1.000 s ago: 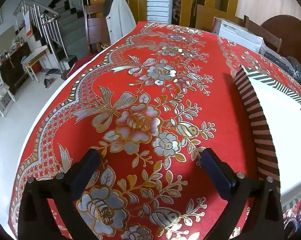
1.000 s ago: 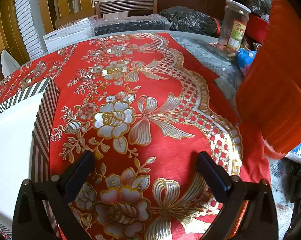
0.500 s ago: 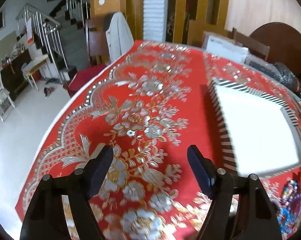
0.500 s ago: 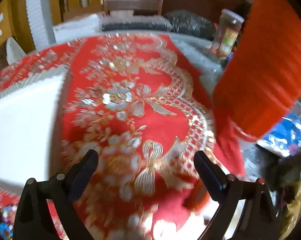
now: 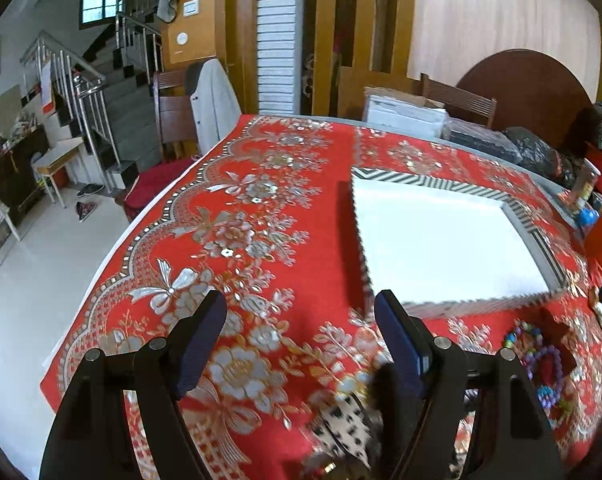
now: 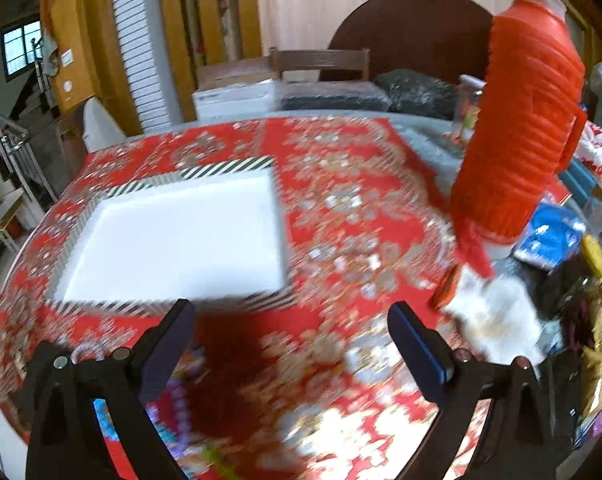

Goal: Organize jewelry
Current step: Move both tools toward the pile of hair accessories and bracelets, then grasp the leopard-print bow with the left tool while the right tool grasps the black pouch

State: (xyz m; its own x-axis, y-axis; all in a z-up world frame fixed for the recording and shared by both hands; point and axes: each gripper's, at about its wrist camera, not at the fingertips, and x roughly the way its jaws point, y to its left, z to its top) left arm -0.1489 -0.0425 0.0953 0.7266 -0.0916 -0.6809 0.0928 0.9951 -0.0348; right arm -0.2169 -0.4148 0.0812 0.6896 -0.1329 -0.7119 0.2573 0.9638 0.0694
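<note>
Claws gape empty; only right view shows the red flask.

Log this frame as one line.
left tool: open, empty | right tool: open, empty | white tray: empty | beaded bracelets: on tablecloth, untouched

— What can't we make out on the red tablecloth?

— The right wrist view is motion-blurred; the beaded jewelry smears behind the right gripper's finger.

— And on the left?

— A spotted item sits half hidden behind the left gripper's finger, cut off by the frame's bottom edge. We cannot identify it.
</note>
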